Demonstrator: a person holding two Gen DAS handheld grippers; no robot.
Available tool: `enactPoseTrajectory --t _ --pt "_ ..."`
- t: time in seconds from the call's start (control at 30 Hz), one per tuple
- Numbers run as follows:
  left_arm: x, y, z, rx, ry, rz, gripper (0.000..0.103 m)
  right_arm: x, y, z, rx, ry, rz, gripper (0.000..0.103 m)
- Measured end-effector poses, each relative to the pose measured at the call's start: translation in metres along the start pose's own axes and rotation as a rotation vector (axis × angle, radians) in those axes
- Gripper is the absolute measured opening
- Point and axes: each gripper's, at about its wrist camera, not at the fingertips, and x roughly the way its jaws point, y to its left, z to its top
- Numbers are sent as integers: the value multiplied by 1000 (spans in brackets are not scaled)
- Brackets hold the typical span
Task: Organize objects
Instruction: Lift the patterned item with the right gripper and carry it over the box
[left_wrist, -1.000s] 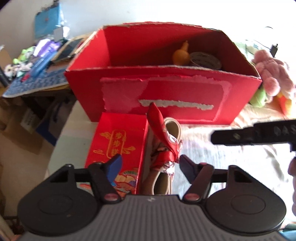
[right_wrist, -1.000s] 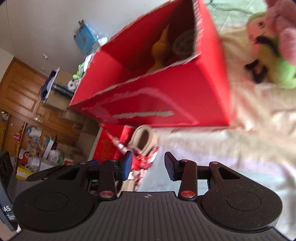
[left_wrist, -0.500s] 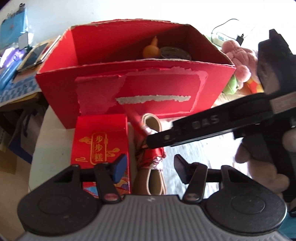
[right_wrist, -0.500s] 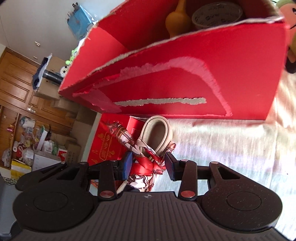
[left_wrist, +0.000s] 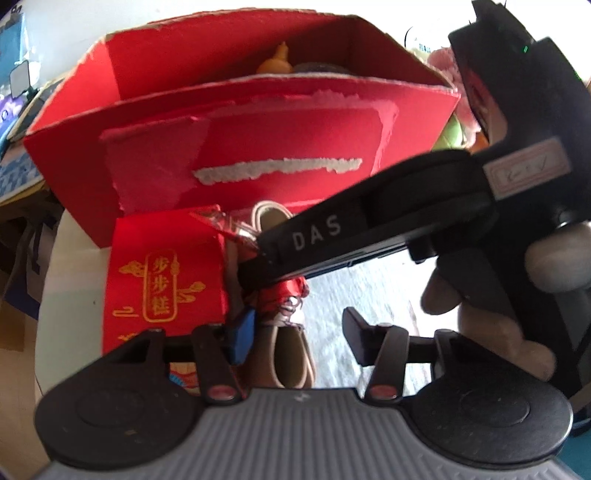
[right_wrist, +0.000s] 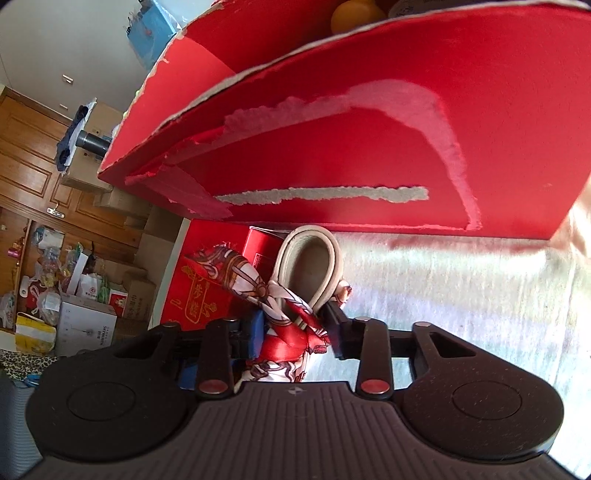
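A beige loop handle (right_wrist: 310, 266) with a red patterned scarf (right_wrist: 291, 328) tied on it lies on the pale cloth in front of the big open red box (right_wrist: 369, 155). My right gripper (right_wrist: 295, 336) is shut on the scarf and handle. In the left wrist view the right gripper (left_wrist: 266, 273) reaches in from the right over the scarf (left_wrist: 280, 299). My left gripper (left_wrist: 299, 339) is open just above the beige handle (left_wrist: 291, 358), holding nothing. The red box (left_wrist: 243, 147) holds an orange gourd (left_wrist: 275, 62) and a round tin.
A small red gift box with gold characters (left_wrist: 162, 280) stands left of the handle, touching the big box. Plush toys (left_wrist: 454, 122) lie at the right behind the box. A cluttered room with cartons and a wooden door (right_wrist: 33, 162) lies off the left edge.
My right gripper has moved in and closed on the scarf and handle. My left gripper has come closer to the big red box and stayed open.
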Motion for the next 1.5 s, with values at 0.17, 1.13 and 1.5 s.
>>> enactPoseTrajectory --t 0.17,1.13,1.5 --pt "11 -11 0 39 20 48 47 -10 -12 -4 51 -3 21 30" --pt "-32 -129 66 425 -200 -198 32 -179 -48 -23 119 -434 -122 30" --pt "-69 -112 118 436 -398 -179 32 -191 -18 29 -26 -568 -92 30"
